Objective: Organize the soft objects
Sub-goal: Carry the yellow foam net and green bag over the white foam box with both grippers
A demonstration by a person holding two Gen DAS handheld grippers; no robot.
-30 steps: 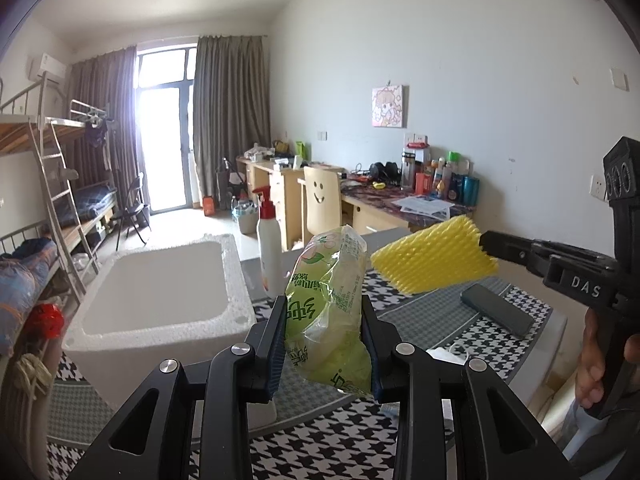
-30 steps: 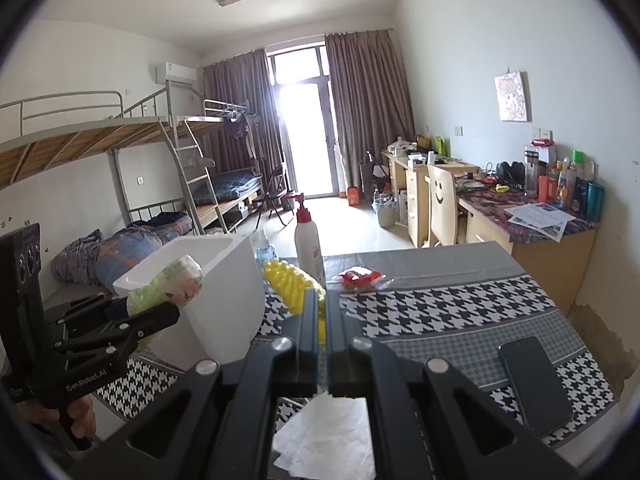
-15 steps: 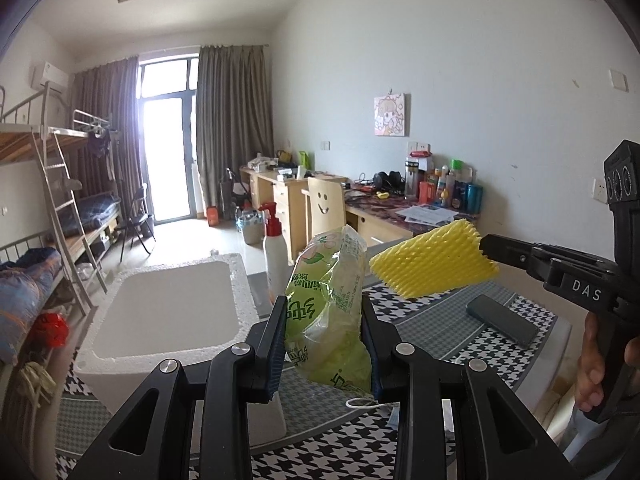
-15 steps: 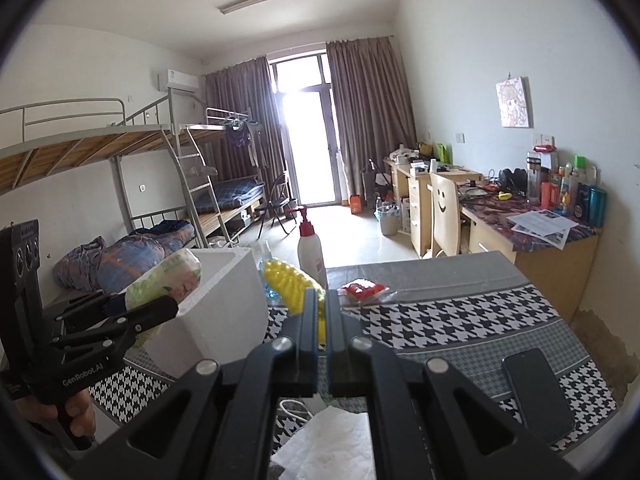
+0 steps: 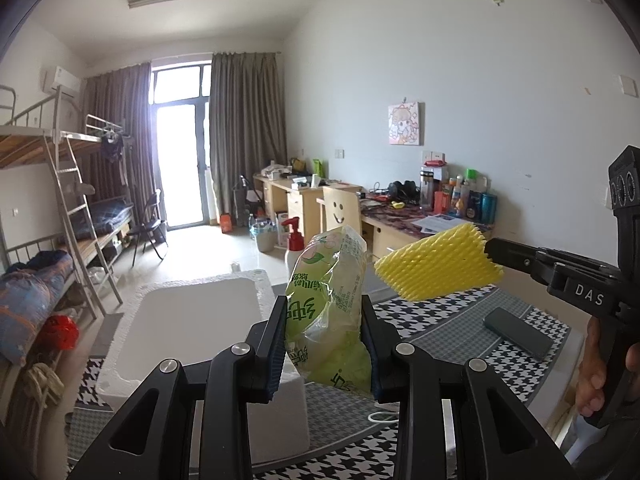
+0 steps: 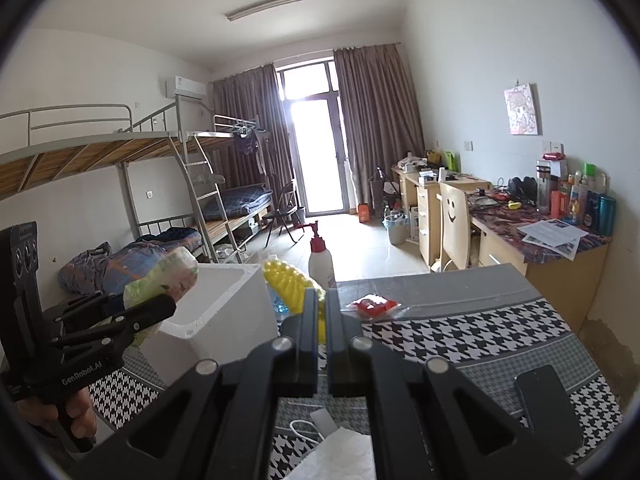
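The green tissue pack (image 5: 328,312) was clamped upright between the jaws of the left gripper (image 5: 327,344), long axis pointing to 12 o'clock. The white foam box (image 5: 192,320) lay at about 10 o'clock from that pack, open top up, on the houndstooth worktop (image 5: 448,320); the left hand was judged the nearer one. The yellow foam net (image 5: 436,268) was pinched in the closed jaws of the right gripper (image 6: 322,316), held at 2 o'clock from the pack, above the worktop.
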